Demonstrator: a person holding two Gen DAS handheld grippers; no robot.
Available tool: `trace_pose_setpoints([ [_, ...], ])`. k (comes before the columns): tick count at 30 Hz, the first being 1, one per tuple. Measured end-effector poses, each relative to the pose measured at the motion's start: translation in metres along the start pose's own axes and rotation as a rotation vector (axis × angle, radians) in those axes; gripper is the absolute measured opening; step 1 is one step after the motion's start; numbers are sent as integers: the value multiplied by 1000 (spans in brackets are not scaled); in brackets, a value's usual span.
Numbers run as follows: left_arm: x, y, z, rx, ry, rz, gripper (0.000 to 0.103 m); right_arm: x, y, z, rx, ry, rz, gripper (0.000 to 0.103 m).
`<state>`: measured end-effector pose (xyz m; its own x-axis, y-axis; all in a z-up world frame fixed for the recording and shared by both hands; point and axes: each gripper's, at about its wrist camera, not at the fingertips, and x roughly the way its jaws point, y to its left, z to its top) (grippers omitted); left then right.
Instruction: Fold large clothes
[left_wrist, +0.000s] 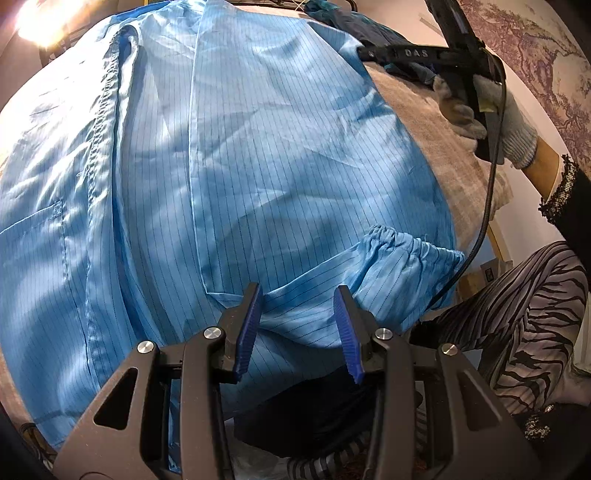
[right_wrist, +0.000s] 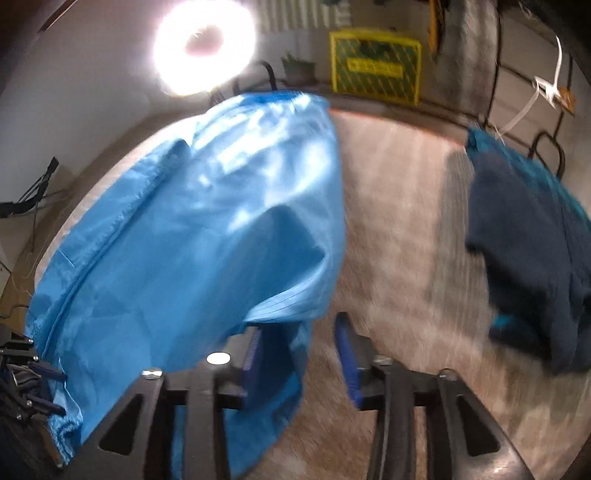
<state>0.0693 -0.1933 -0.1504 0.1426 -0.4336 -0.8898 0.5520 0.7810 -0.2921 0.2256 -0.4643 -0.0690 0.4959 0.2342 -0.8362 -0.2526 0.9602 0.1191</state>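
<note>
Across the grey table (right_wrist: 399, 206) I see the light blue garment (left_wrist: 258, 166) spread, my left gripper (left_wrist: 299, 332) parted over its hem, my right gripper (right_wrist: 301, 354) gaping, while only the right view shows a yellow crate (right_wrist: 375, 70).

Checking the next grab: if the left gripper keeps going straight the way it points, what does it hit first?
Most likely the light blue striped garment: the open left gripper points down at its lower hem, beside the elastic cuff.
</note>
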Motion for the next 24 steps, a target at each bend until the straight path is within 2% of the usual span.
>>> trace_pose_setpoints([
  [3,0,1,1,-4,1,-3,40,6,-1,8,4,-5,-42,52],
  [9,-1,1,1,6,1,-3,40,39,-8,17,50,35,-16,53],
  [10,-1,0,1,10,1,-2,40,42,-9,17,68,41,11,44],
  [11,-1,0,0,15,0,0,40,42,-9,19,74,38,10,18],
  [12,-1,-1,0,21,-1,2,40,42,-10,21,76,34,-27,9],
  [14,-1,-4,-2,30,-2,6,40,36,-24,27,118,5,-121,2],
  [17,-2,-6,-3,31,0,4,40,25,-53,30,239,-36,-172,0],
  [19,-3,-6,-4,32,2,2,40,22,-68,29,290,-35,-175,0],
  [22,-5,-7,-6,35,4,2,40,20,-84,23,331,-9,-234,0],
  [24,-6,-8,-7,38,9,1,40,10,-91,17,349,-15,-233,5],
])
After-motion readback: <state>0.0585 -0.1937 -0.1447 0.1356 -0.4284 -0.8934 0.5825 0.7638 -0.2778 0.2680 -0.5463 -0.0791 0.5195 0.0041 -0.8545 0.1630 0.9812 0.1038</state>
